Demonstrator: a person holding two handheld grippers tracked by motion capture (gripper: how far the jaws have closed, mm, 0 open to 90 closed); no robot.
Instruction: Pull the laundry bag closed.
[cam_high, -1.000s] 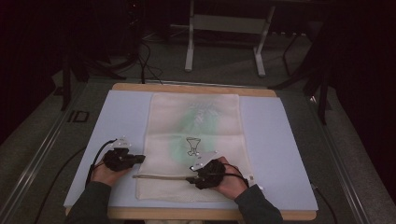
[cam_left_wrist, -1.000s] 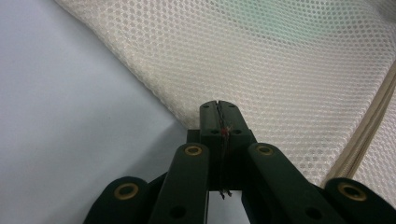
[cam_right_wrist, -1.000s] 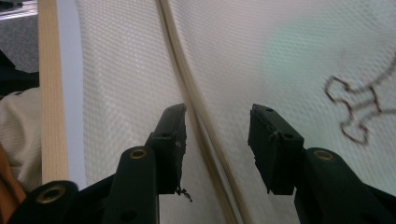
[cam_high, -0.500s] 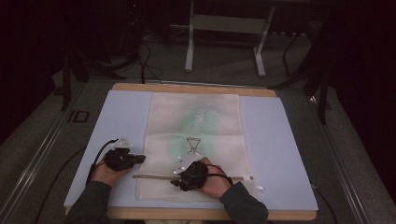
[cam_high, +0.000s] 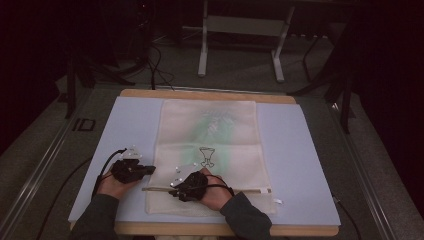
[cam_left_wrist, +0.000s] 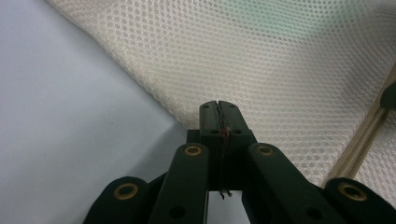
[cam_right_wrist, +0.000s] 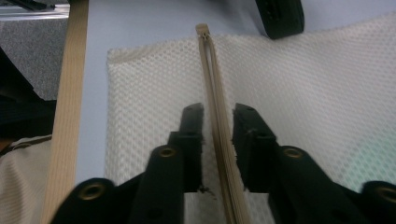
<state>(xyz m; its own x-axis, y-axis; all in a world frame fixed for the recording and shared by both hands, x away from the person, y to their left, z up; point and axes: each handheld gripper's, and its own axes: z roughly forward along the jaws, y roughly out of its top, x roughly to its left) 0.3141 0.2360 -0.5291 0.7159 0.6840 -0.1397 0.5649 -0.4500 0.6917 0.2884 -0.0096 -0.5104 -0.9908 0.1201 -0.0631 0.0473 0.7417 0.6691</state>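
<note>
Bench: wooden bench (cam_high: 210, 94) under a pale blue mat (cam_high: 300, 160); dark floor around it.
Bag: cream mesh laundry bag (cam_high: 210, 150) lies flat along the middle of the mat, a faint green shape inside and a small dark goblet drawing (cam_high: 206, 156) on it.
Zipper: beige zipper (cam_right_wrist: 219, 130) runs across the bag near the person's edge.
Left gripper: black left gripper (cam_left_wrist: 218, 108) rests at the bag's left edge; its fingers are clenched together, tips on the mesh rim, whether pinching fabric cannot be told.
Right gripper: black right gripper (cam_right_wrist: 218, 121) sits over the zipper, fingers released and straddling the zipper band, one on each side.
</note>
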